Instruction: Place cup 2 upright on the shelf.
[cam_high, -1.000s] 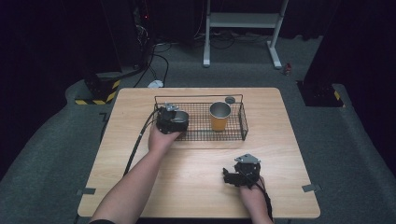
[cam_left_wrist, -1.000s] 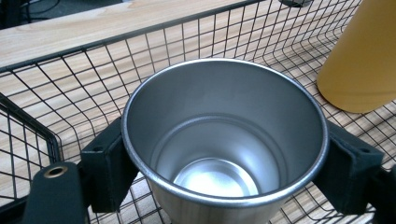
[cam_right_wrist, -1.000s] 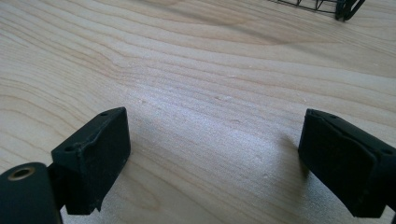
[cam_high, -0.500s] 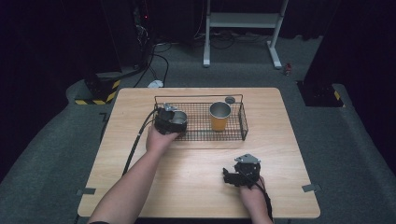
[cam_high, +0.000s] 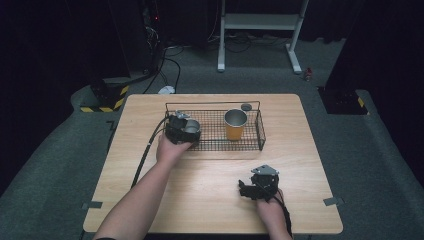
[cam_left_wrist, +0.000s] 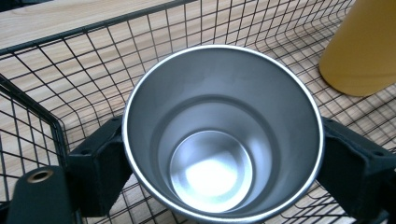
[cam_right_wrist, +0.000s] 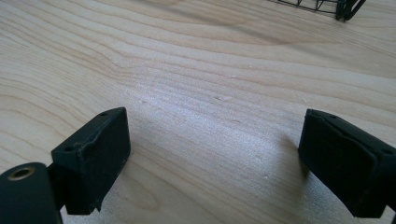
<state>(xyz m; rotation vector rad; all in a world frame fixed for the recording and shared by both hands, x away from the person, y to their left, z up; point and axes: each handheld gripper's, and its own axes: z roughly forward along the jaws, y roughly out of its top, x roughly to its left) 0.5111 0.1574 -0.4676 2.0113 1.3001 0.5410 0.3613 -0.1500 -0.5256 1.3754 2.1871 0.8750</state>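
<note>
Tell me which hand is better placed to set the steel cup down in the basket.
Left. Its tool already grips the steel cup over the basket, beside the yellow cup. The right tool sits open and empty on the table, well short of the basket.

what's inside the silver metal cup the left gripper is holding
Nothing: the silver steel cup between the left gripper's jaws shows a bare, shiny bottom. Black wire basket mesh surrounds it; the surface directly beneath the cup is covered.
</note>
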